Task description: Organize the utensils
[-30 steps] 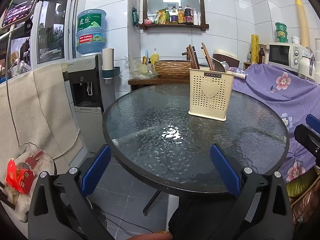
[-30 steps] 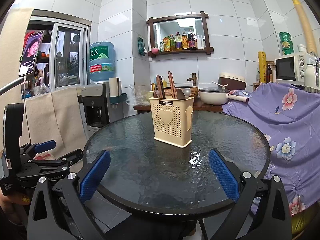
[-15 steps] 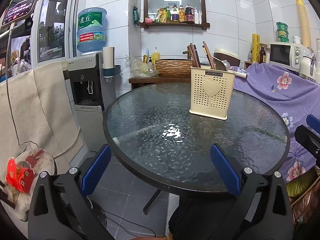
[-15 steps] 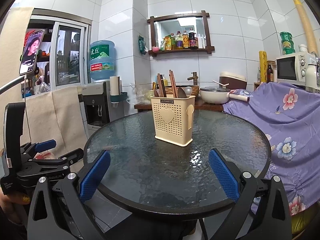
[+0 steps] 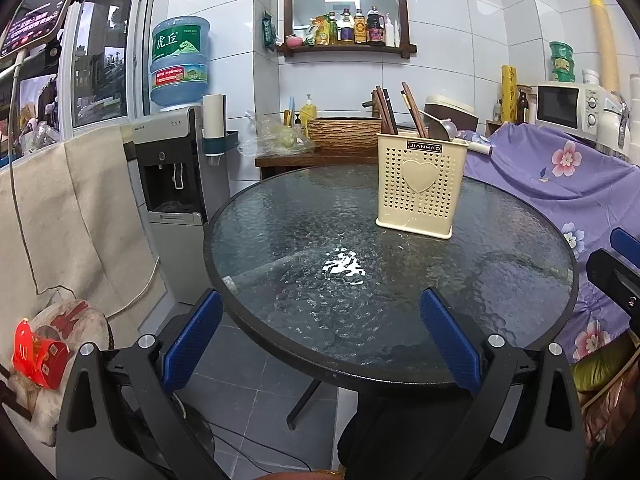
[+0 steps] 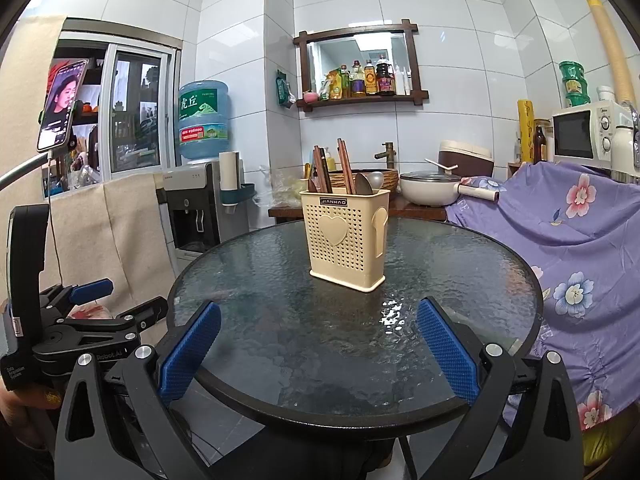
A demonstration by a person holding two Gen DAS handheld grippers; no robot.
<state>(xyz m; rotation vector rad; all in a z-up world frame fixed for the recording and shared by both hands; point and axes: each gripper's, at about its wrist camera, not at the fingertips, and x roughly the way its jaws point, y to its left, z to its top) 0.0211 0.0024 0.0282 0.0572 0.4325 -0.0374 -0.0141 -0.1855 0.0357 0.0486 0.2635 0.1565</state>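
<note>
We see a cream perforated utensil holder with a heart on its front, standing upright on the far half of the round glass surface. Dark chopsticks and spoons stick out of its top; their lower parts are hidden. Left claw and right claw are both spread wide, empty, near the surface's front edge. A purple floral cloth hangs to the right.
</note>
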